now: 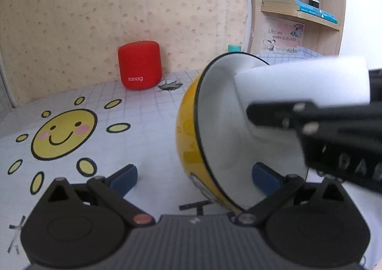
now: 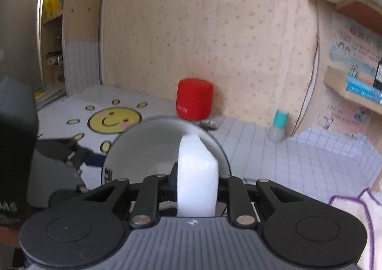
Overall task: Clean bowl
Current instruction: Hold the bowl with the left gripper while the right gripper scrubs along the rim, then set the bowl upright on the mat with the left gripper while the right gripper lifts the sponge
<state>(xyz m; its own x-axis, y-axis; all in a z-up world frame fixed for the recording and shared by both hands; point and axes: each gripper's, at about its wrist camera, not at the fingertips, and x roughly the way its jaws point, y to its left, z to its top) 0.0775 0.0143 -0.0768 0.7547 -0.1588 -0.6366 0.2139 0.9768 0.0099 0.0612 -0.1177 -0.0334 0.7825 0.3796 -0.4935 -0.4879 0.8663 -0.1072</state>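
Left wrist view: red cylindrical speaker point(image 1: 139, 67) reads "sanag"; left gripper point(image 1: 194, 178) clamps tilted yellow enamel bowl point(image 1: 191, 141); right gripper point(image 2: 197, 183) pinches white sponge block point(image 2: 197, 174).

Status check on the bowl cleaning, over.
Right tool shut on white sponge, sponge inside bowl. Left tool straddles tilted bowl's rim; grip unclear. Red speaker well behind, nothing in the way.
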